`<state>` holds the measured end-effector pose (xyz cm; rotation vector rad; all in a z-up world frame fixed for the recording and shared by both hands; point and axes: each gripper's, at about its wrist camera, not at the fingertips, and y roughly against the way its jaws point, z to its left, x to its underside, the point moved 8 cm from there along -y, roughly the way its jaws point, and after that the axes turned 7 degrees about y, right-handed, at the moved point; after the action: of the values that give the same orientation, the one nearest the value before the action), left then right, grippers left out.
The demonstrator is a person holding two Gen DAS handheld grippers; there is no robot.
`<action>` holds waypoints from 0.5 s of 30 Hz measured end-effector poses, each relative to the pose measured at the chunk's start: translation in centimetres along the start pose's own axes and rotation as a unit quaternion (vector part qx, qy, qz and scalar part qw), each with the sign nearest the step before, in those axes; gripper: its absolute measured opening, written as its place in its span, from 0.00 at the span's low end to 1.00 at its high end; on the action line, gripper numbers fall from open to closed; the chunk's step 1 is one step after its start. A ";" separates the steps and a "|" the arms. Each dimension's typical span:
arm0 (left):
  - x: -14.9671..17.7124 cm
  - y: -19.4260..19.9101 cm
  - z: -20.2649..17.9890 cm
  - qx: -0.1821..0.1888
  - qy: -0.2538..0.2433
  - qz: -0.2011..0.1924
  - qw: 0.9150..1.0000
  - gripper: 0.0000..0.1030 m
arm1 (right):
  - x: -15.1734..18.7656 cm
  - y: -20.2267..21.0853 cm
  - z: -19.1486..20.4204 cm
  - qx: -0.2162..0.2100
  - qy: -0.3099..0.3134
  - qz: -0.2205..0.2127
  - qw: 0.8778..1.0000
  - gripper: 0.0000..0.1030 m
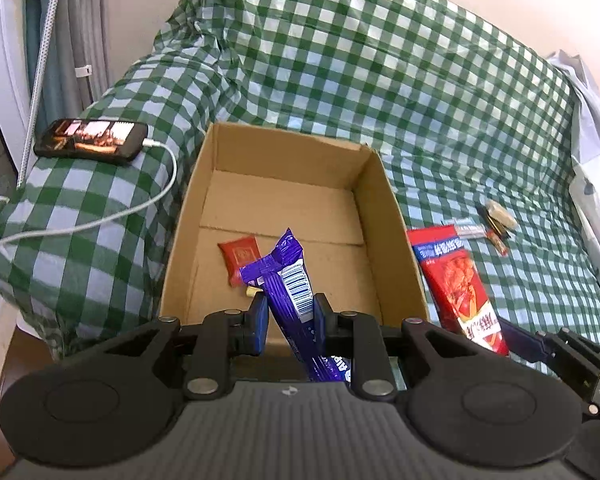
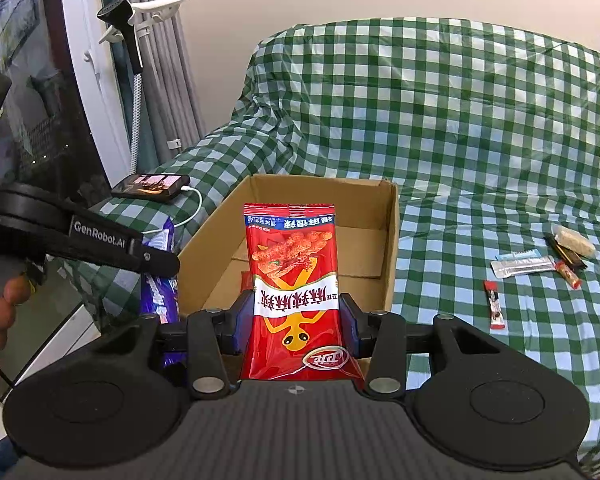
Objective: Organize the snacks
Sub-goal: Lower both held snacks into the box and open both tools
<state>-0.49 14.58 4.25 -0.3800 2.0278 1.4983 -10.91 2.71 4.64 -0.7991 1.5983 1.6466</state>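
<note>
L tongs [image 1: 287, 322] clamped on purple pack [image 1: 290, 280] mid-length, over near edge of box [image 1: 370, 200]. R tongs [image 2: 294, 322] clamped on red bag [image 2: 294, 280] at its lower half, just short of box. Both prob light, crinkly, slick film; grip flat, mid-body, w/o crushing. Red sachet [image 1: 239, 256] lies in box just ahead of L tongs. Small sticks [image 2: 528, 266] loose, ahead-right of R tongs. Soft checked cloth [image 2: 480, 120] over sofa; phone [image 1: 90, 140] far left on armrest.
</note>
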 end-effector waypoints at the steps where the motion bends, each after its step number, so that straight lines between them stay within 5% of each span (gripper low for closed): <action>1: -0.4 -0.3 0.0 0.000 0.001 -0.001 1.000 0.25 | -0.2 -0.4 0.0 -0.001 -0.001 0.001 1.000 0.45; 15: -5.1 -7.2 0.3 -0.021 0.002 0.013 1.000 0.25 | -2.2 -8.1 -1.3 -0.012 -0.008 0.022 1.000 0.45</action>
<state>7.54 11.94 1.69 -0.3757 2.0134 1.5591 -3.04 1.30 1.81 -0.7649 1.5977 1.7030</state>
